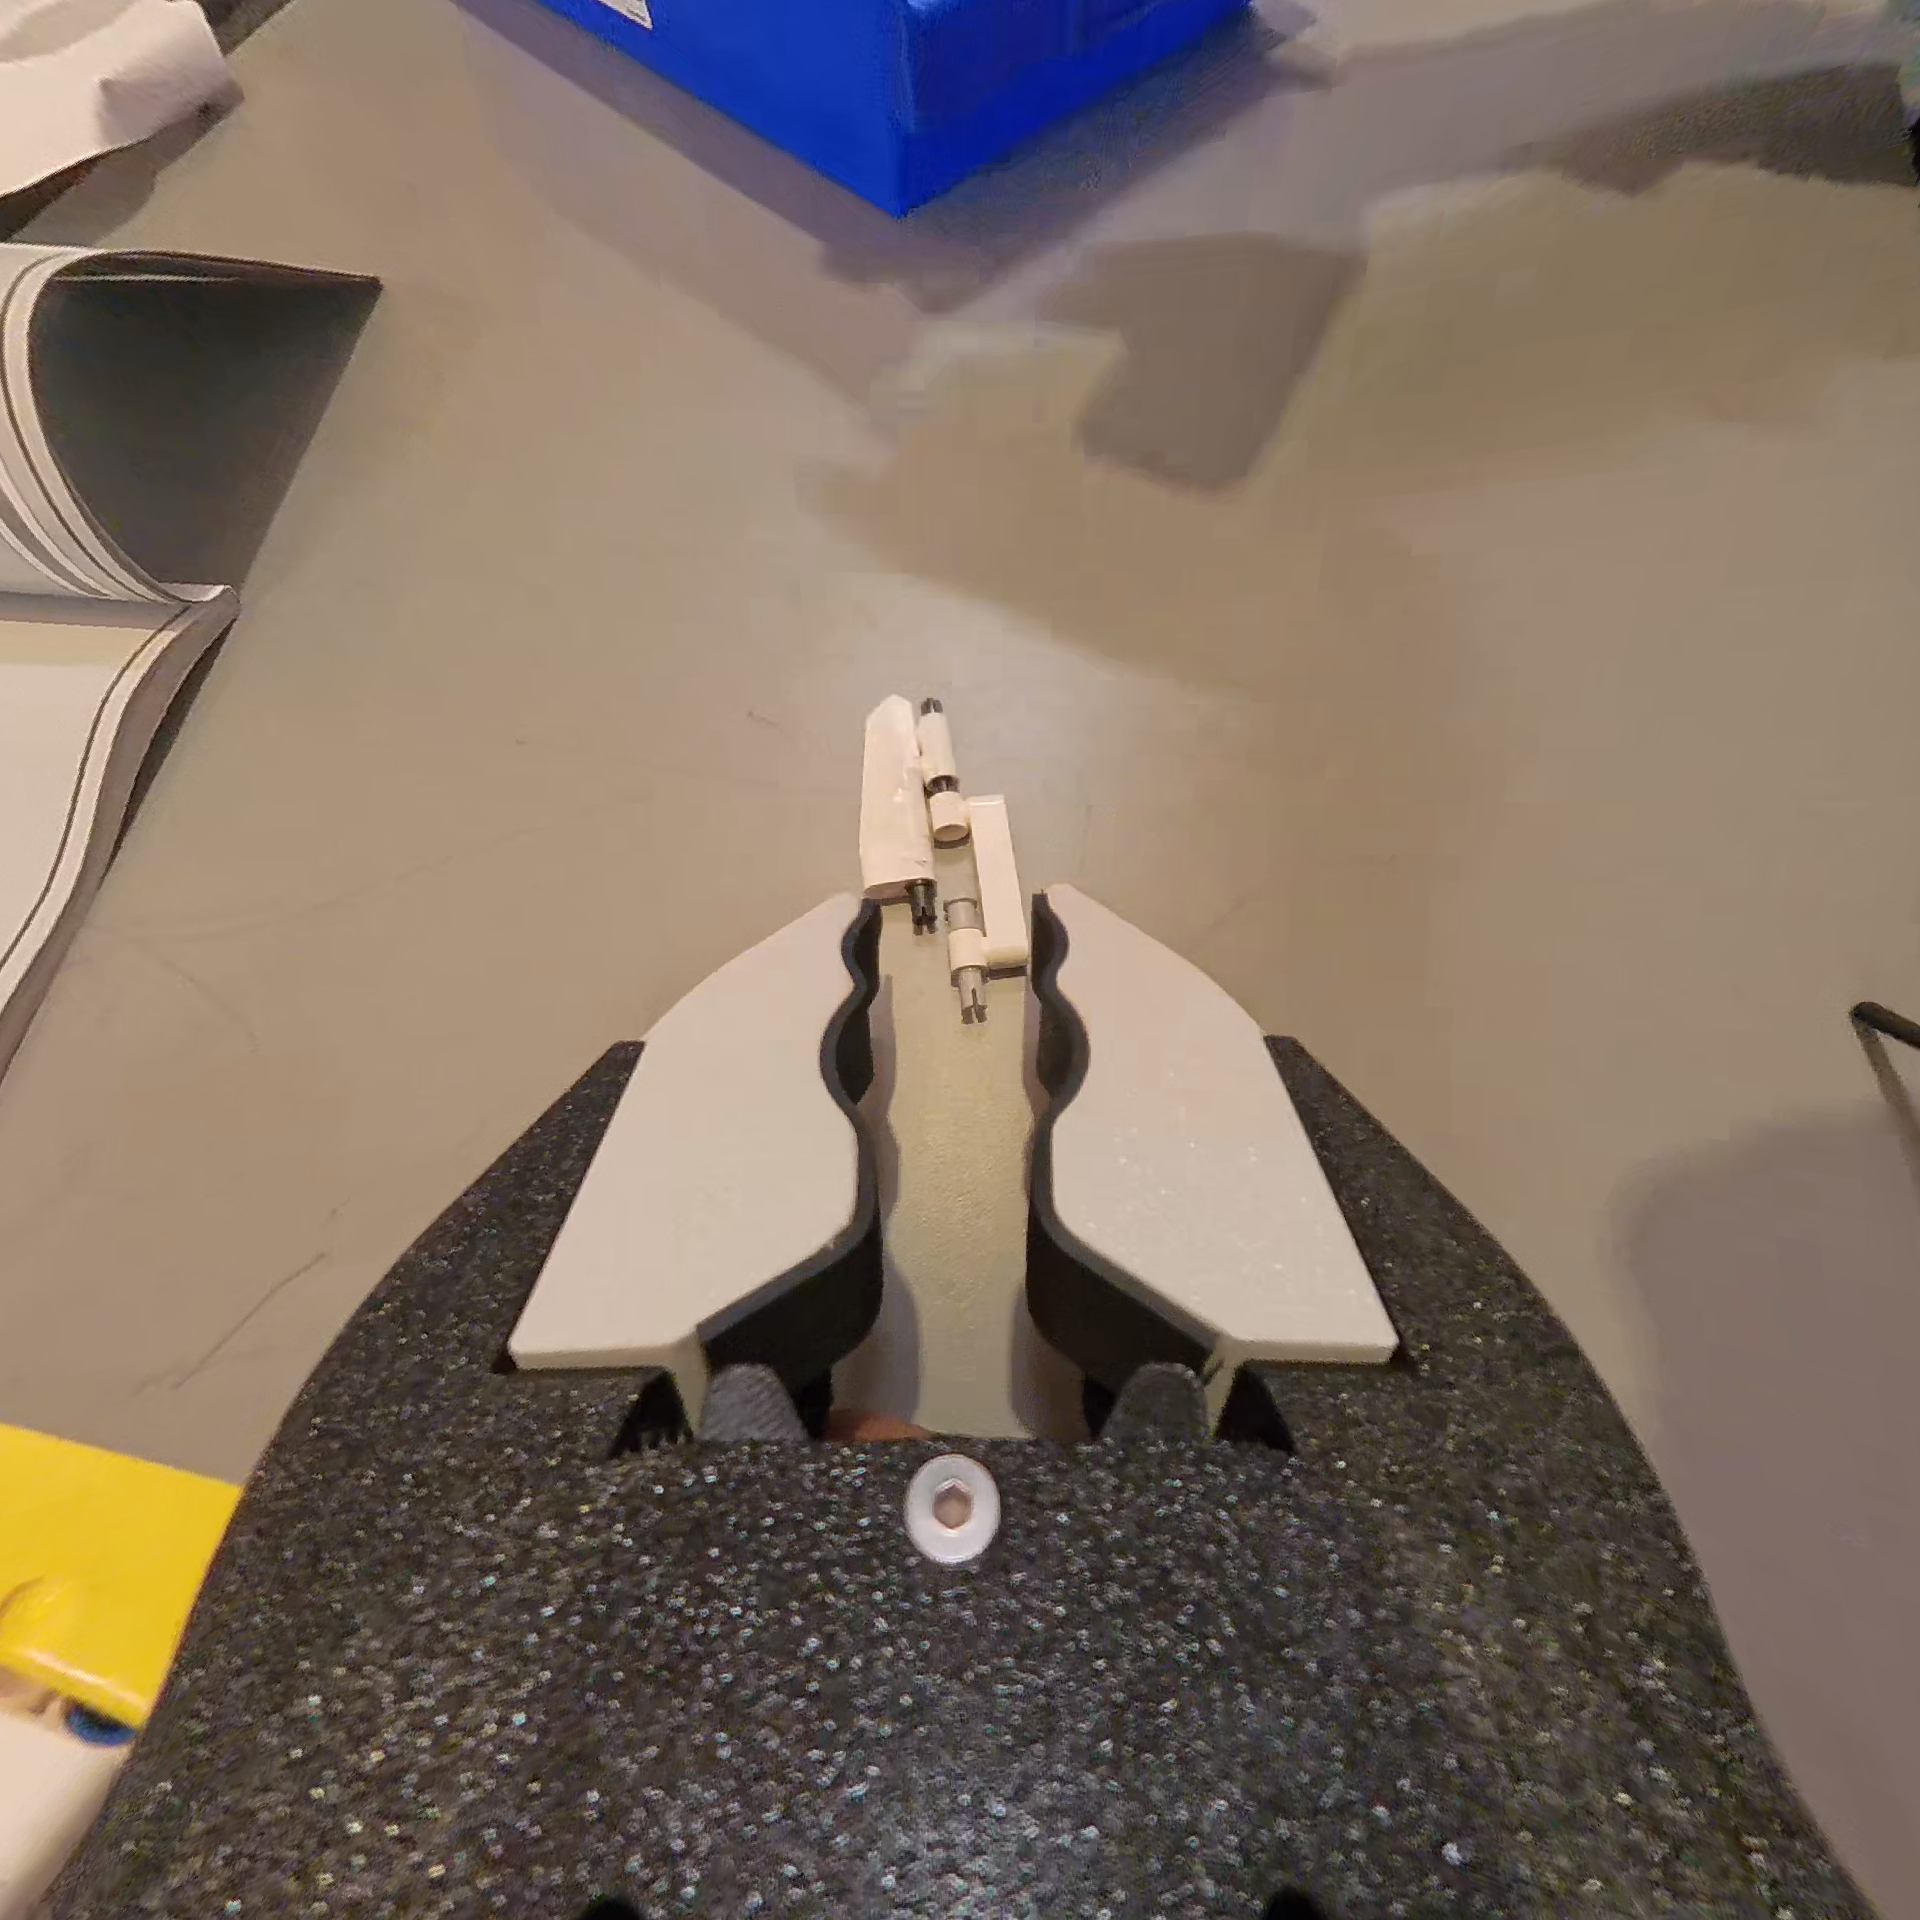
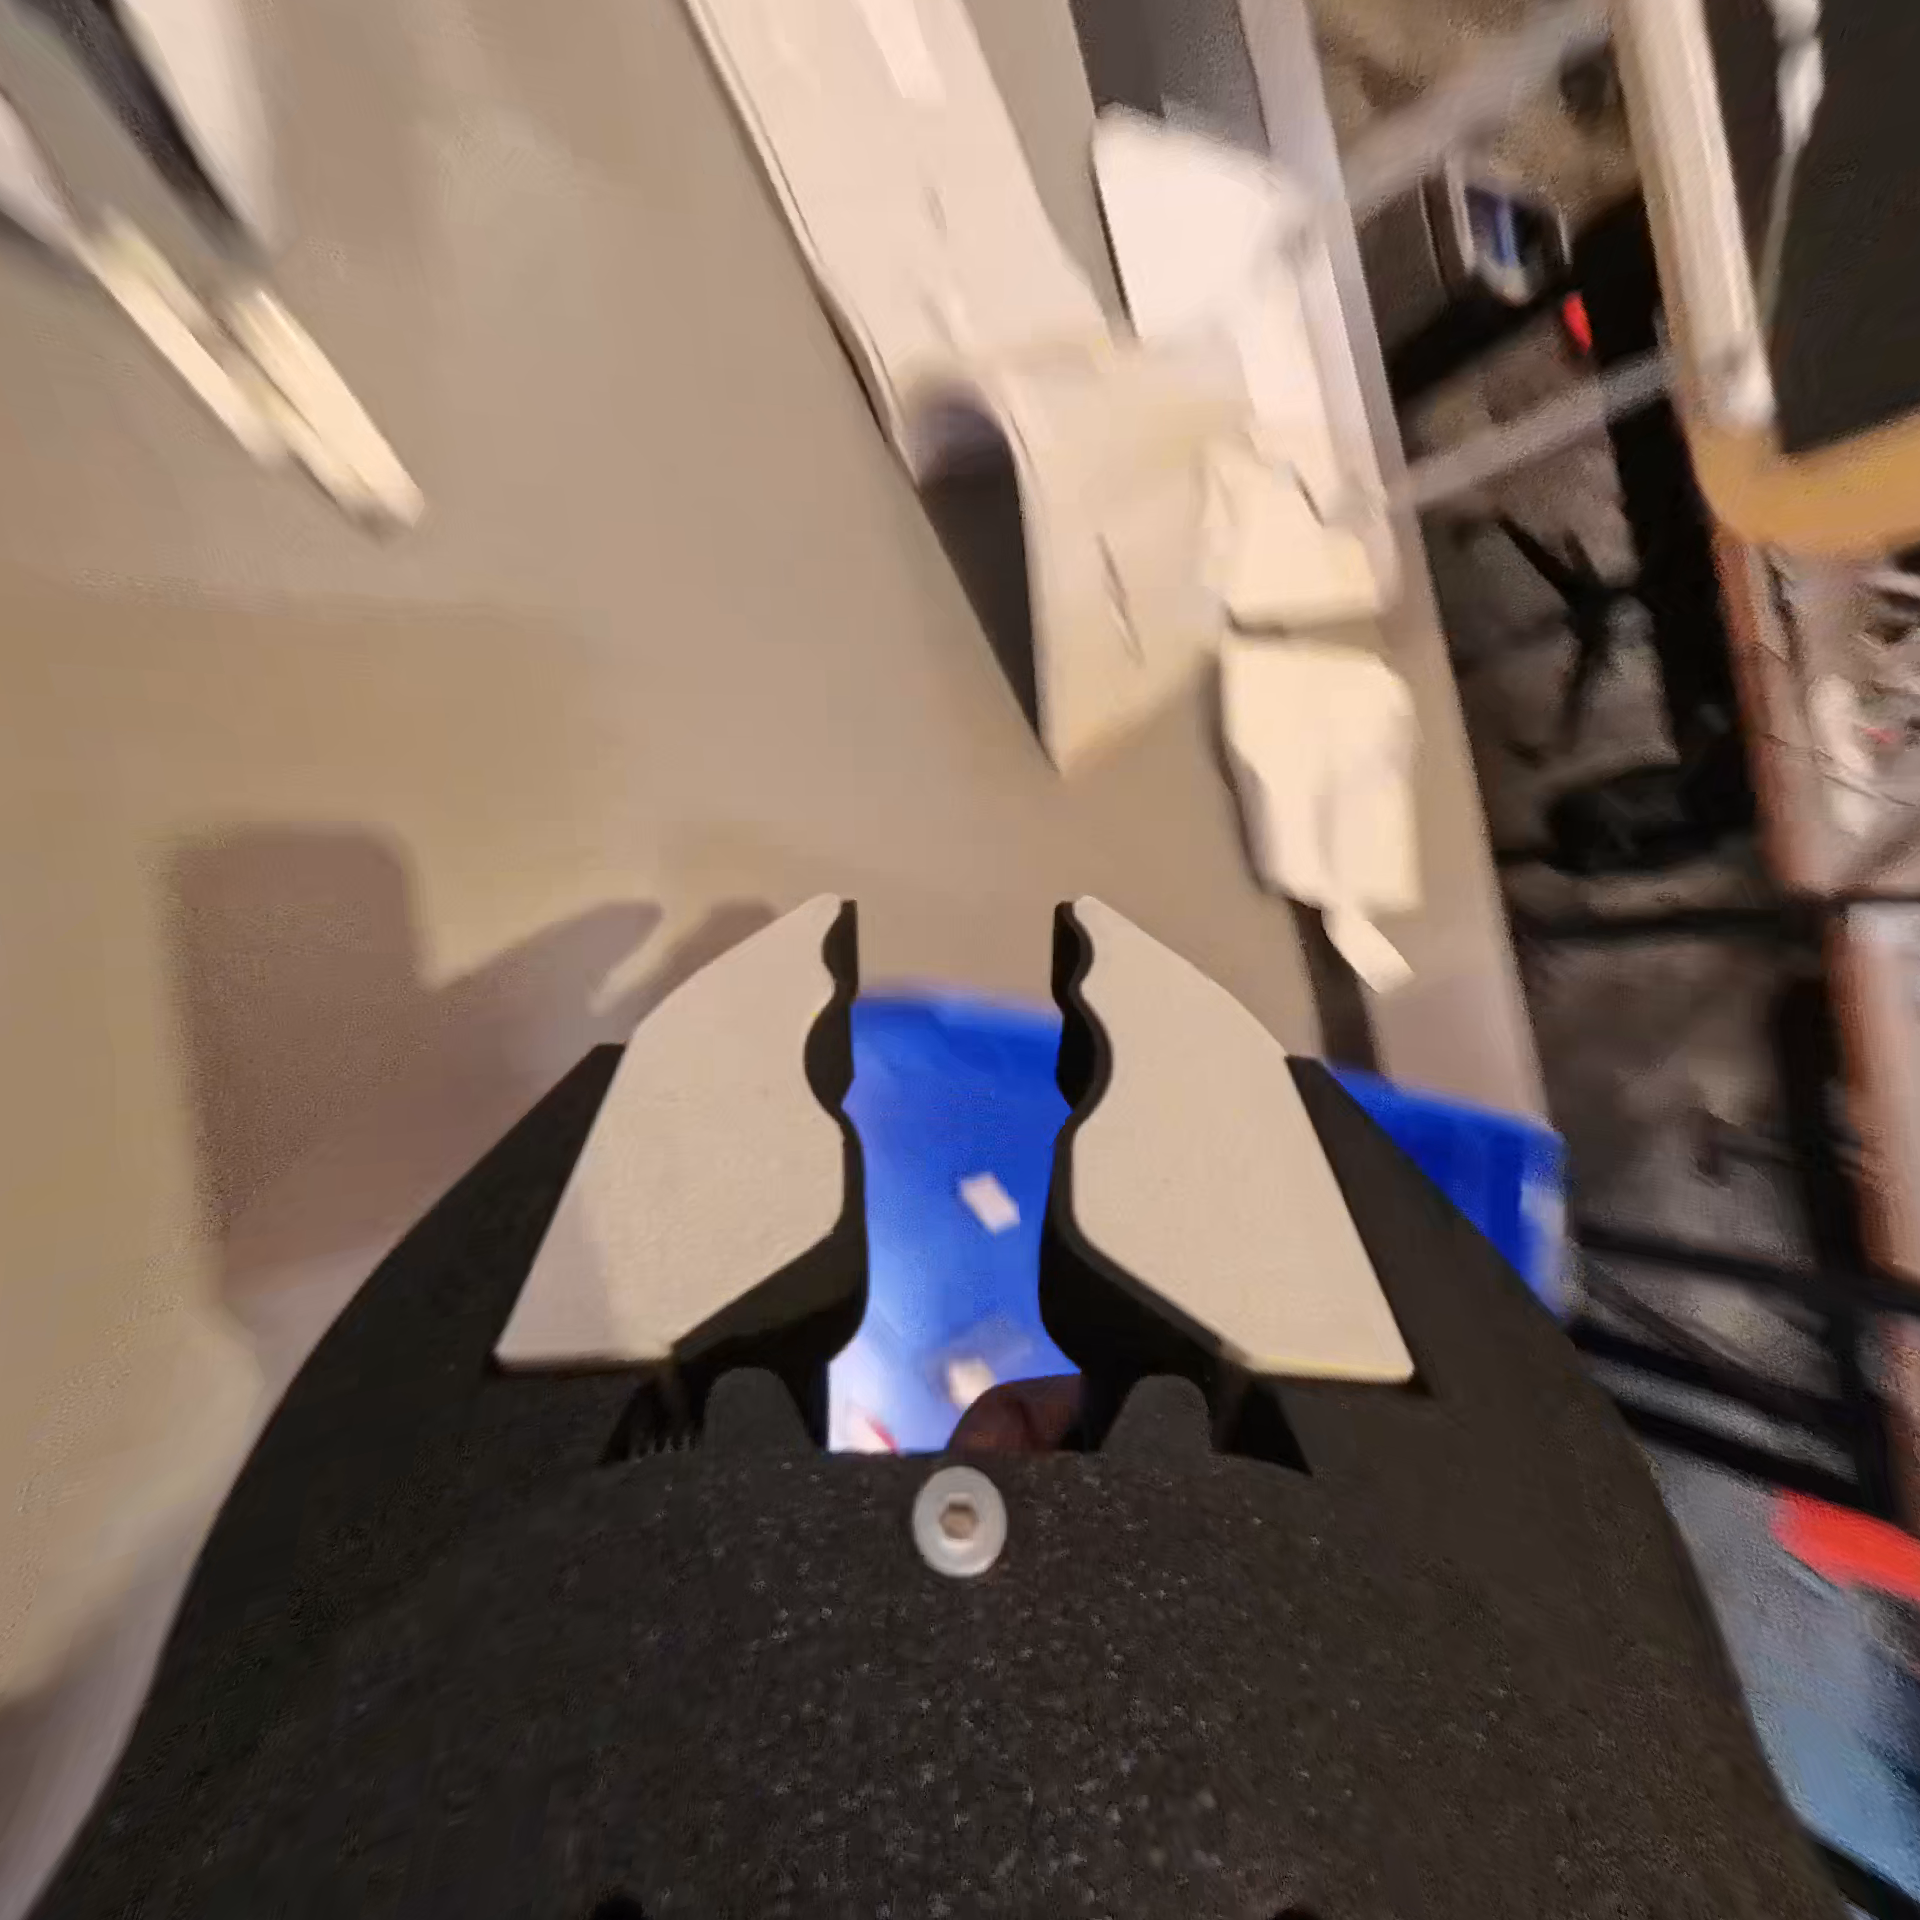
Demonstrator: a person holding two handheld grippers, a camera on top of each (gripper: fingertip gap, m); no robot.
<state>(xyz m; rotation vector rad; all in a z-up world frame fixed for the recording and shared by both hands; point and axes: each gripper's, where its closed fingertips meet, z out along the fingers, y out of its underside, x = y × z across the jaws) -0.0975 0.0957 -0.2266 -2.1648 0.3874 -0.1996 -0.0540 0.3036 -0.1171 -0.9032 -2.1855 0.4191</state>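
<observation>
**Left claw on a small cream assembly; right claw bare over a blue bin**

- Left claw [image 1: 951, 904]: narrow, and closed at its tips on a small cream-white assembly [image 1: 935, 821]. The assembly is a flat strip, a short bar and thin grey pins carrying little white sleeves. The bar lies against the right pad, and the strip's near end meets the left fingertip. Most of the piece sticks out forward past the tips.
- Beneath it is a bare stretch of the beige tabletop [image 1: 520, 831]. I cannot tell whether the far end of the assembly touches the surface.
- Around the left claw:
  - a blue box [image 1: 883, 83] well ahead at the top edge
  - curled grey-and-white sheets [image 1: 104, 416] to the left
  - a yellow object [image 1: 94, 1558] at the near left corner
  - a thin black wire [image 1: 1886, 1039] at the right edge
- Right claw [image 2: 956, 914]: fingers moderately apart, with nothing between the pads. This view is heavily blurred.
- Right claw position: it hangs over a blue bin [image 2: 935, 1122], seen through the gap. A few small white bits [image 2: 987, 1205] lie inside the bin.
- Ahead and to the right of it, pale blocky parts [image 2: 1320, 748] sit near the tabletop's edge. They are too smeared to identify. Dark clutter lies beyond the edge.
- Neither view shows the other claw.
</observation>
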